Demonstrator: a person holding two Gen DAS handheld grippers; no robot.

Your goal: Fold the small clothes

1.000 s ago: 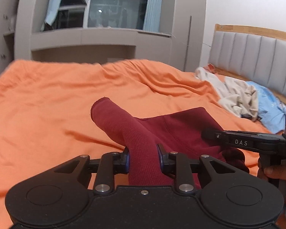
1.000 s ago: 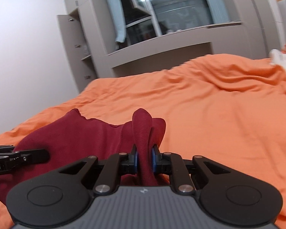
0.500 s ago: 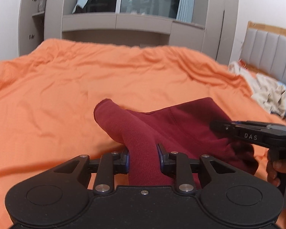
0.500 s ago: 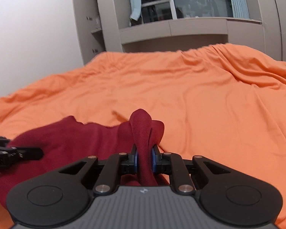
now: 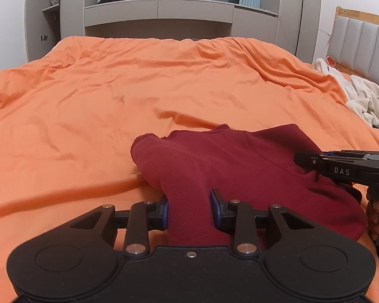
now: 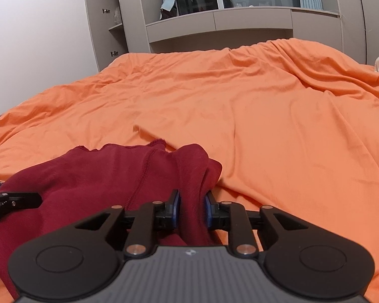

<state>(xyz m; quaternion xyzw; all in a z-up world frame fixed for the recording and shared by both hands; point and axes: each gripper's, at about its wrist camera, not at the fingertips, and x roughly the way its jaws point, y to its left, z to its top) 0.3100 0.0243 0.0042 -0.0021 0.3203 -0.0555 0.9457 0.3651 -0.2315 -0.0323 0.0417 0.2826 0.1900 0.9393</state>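
we see the left gripper (image 5: 189, 208) clamped on a thick bunch of the dark red garment (image 5: 240, 166), its blue pads (image 5: 165, 213) pressed against the cloth on both sides with only the cloth's width between them. the right gripper (image 6: 191, 210) grips another bunch of the same red garment (image 6: 93, 176), its blue pads (image 6: 176, 209) drawn in close against a narrower fold.

ahead of both grippers the rest of the garment spreads out over the orange bedcover (image 5: 113, 96), its raw edge lying just beyond the fingertips. in the left wrist view the right gripper (image 5: 315, 162) shows at the far right, side on, marked "das", touching the garment's right part, with a hand (image 5: 376, 212) below it on the handle. in the right wrist view the left gripper (image 6: 12, 200) pokes in from the far left, against the red cloth.

well beyond the grippers stands a grey cabinet wall (image 5: 159, 7) with a dark window. off to the right of the left gripper lies a heap of pale clothes (image 5: 366, 98) near a padded headboard (image 5: 361, 35), well apart from the red garment.
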